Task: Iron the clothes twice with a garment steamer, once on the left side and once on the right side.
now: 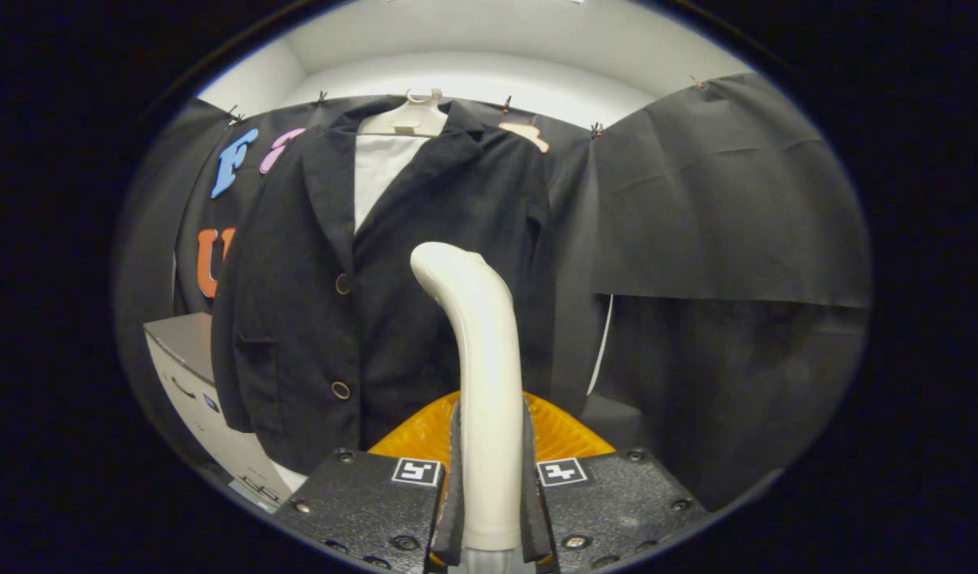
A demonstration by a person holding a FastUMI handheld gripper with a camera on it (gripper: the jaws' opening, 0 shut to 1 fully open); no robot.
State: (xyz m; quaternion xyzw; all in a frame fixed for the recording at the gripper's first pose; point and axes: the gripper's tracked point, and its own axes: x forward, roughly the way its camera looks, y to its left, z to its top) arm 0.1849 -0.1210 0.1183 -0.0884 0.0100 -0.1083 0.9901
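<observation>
- Cream steamer (481, 359) is standing upright, clamped between both gripper (489, 502) fingers.
- Black jacket (393, 279) is hanging from a hanger (413, 115) just beyond it.

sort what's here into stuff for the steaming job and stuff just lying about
For the job: steamer, held between both fingers; dark jacket on its hanger, just beyond the steamer's head.

Just about: white shirt inside the jacket; grey box beside the jacket; orange thing behind the fingers.
</observation>
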